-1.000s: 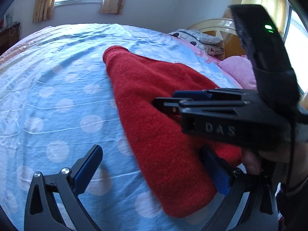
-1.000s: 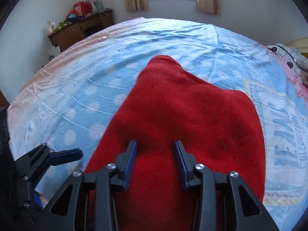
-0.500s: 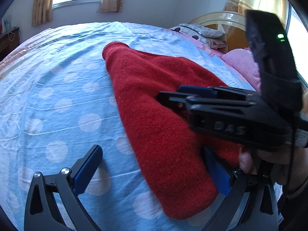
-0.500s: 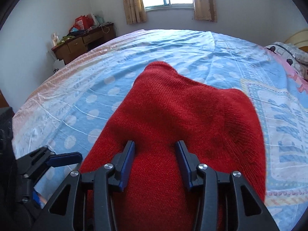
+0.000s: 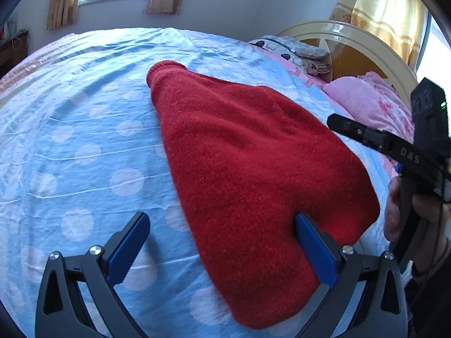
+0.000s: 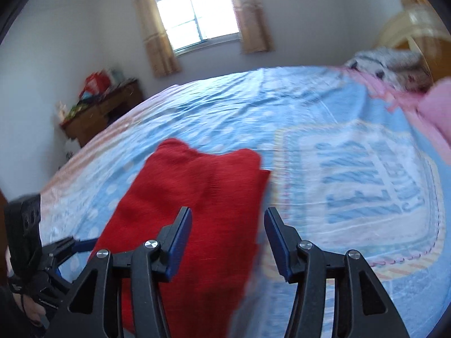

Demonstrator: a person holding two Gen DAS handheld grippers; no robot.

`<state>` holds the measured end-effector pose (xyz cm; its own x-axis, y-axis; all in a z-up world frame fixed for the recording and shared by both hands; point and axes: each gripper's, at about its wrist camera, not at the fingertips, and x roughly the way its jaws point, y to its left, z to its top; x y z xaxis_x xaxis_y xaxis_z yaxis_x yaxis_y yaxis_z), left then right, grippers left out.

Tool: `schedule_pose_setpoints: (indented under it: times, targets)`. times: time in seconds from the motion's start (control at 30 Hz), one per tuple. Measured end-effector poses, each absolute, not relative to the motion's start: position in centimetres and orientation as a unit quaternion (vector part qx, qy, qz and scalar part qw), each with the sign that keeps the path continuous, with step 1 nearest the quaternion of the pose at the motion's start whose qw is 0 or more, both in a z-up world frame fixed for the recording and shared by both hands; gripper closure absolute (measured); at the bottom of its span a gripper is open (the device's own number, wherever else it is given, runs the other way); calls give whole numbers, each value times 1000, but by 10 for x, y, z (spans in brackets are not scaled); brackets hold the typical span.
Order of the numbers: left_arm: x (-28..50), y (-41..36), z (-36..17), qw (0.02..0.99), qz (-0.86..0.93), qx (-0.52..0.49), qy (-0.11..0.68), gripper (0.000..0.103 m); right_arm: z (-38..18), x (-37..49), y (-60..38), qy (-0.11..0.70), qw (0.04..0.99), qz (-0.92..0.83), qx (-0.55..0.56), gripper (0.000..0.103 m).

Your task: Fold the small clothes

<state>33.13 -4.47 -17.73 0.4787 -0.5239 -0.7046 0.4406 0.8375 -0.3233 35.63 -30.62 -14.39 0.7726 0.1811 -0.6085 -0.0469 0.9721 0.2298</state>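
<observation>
A red knitted garment (image 5: 248, 163) lies folded on my bed's blue polka-dot sheet (image 5: 84, 146), filling the centre and lower right of the left wrist view, its narrow ribbed end pointing to the upper middle of the frame. My left gripper (image 5: 222, 242) sits at the bottom of that frame with its jaws wide apart: one blue pad (image 5: 313, 250) rests against the near red edge, the other stands over bare sheet, and nothing is clamped. My right gripper (image 6: 228, 239) occupies the bottom centre of its own blurred frame, jaws opening, with red cloth showing below the gap but no pad pressing on it. In the left wrist view it appears at the right edge, carried in my hand (image 5: 400, 205), clear of the cloth.

The knit looks thick, soft and fuzzy. I judge it light and limp, likely to sag and drag across the sheet rather than slide, and the layers may shift apart if I pinch only the top one. The best hold, I reckon, is at an edge or corner at the wide near end, pads closing through all layers, one gripper to each side so the fold lifts evenly. A pink pillow (image 5: 363, 98) lies at the upper right, well apart from the work.
</observation>
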Motion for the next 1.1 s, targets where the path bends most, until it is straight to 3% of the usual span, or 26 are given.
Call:
schedule_pose_setpoints:
  times: [0.2, 0.53, 0.9, 1.1]
  targets:
    - [338, -49, -182, 846, -297, -69, 437, 0, -169, 375, -349, 354, 909, 63, 211, 49]
    - [336, -40, -183, 841, -319, -99, 426, 1, -189, 415, -355, 366, 883, 106, 275, 49]
    - [338, -38, -184, 826, -350, -119, 426, 20, -206, 452, -351, 390, 861, 141, 296, 49]
    - [336, -41, -182, 828, -347, -110, 428, 25, -210, 451, -344, 399, 855, 161, 289, 72]
